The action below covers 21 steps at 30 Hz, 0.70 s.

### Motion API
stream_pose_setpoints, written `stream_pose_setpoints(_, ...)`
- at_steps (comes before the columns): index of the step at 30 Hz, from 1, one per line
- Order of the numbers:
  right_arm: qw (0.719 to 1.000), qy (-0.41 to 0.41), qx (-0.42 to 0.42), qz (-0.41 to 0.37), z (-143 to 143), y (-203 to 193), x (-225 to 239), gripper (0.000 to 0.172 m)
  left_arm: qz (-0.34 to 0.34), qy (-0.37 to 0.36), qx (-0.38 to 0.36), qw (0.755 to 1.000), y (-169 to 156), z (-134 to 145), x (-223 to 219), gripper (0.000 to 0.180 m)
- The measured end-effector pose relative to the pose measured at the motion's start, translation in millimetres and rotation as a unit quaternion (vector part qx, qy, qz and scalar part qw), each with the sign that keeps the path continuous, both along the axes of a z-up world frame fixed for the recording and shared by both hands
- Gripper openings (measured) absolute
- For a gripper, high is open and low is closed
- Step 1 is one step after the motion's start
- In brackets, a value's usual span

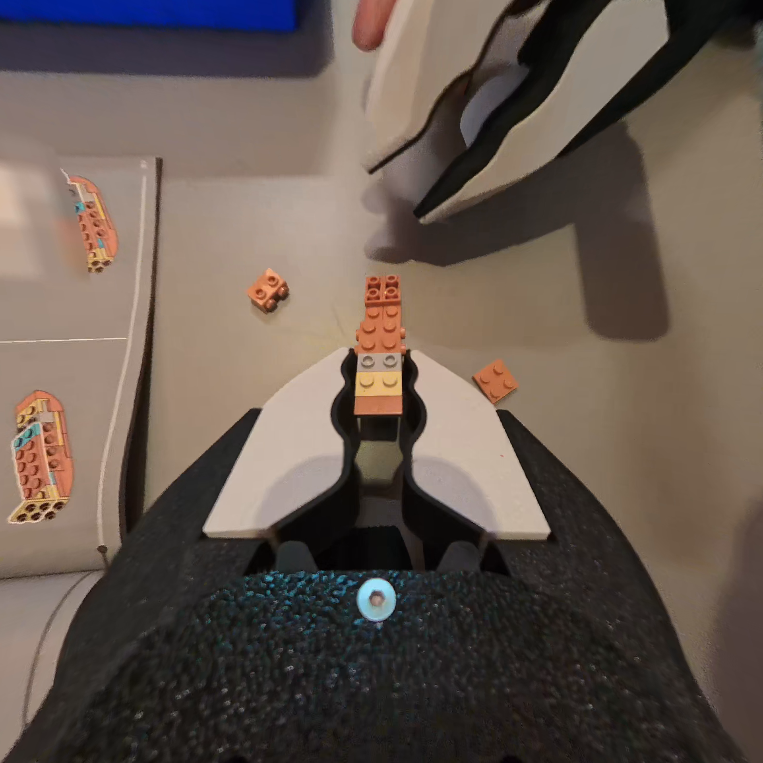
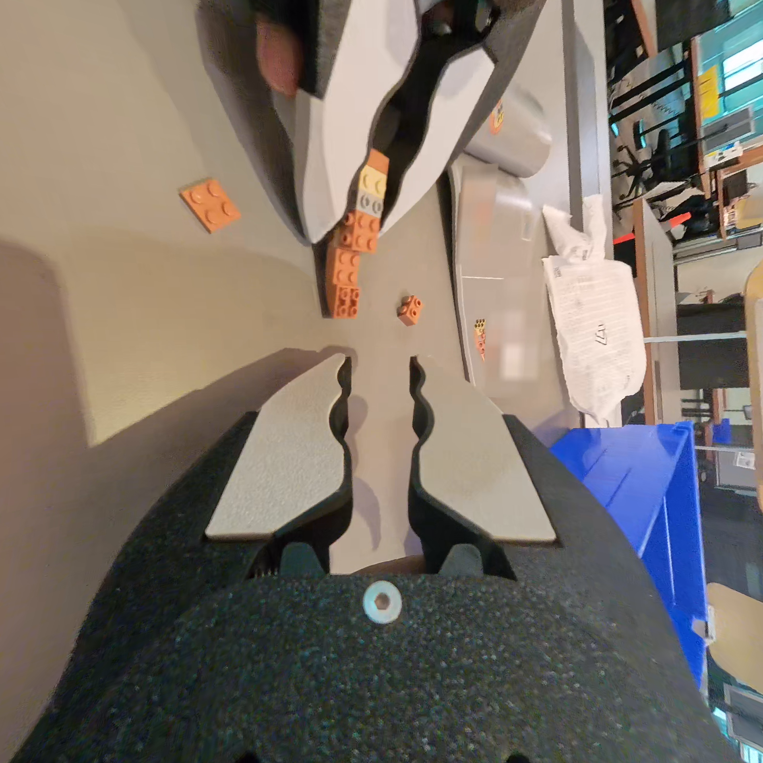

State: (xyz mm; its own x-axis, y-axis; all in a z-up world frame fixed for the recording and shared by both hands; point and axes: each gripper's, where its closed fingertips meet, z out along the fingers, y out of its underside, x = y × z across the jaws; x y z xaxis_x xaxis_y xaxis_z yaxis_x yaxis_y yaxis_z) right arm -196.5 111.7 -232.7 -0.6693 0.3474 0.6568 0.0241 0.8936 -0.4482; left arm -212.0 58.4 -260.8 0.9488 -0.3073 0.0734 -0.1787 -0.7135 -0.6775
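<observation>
— What's the surface like?

— A matte grey table, with a blue bin and shelving off to my right gripper's side.

— And the brick assembly?

— My left gripper pinches its tan-and-grey end; its long axis runs straight ahead, away from the fingers — the right one is spread, bare.

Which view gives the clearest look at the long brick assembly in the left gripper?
The left wrist view: the brick assembly runs centred between the left gripper's fingers, studs facing the camera. The right wrist view shows it farther off, slanted and slightly blurred.
</observation>
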Motion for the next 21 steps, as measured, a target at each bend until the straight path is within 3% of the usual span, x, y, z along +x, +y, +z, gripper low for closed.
stream_pose_setpoints(8, 0.998, -0.029, 0.044, 0.016, 5, 0, -27, 0.032, -0.006, -0.013, 0.001, 1.000, -4, 2, -2, 0.029)
stream_pose_setpoints(12, 0.986, -0.044, 0.118, 0.106, 20, -8, -33, 0.034, -0.024, -0.025, 0.038, 0.999, -7, 18, -6, 0.030)
stream_pose_setpoints(16, 0.959, -0.144, 0.134, 0.204, 13, -18, -36, 0.033, -0.021, -0.012, 0.086, 0.996, -11, 35, -24, 0.030)
stream_pose_setpoints(21, 0.925, -0.236, 0.198, 0.222, -9, -7, -58, 0.032, -0.007, -0.013, 0.108, 0.994, -14, 37, -40, 0.029)
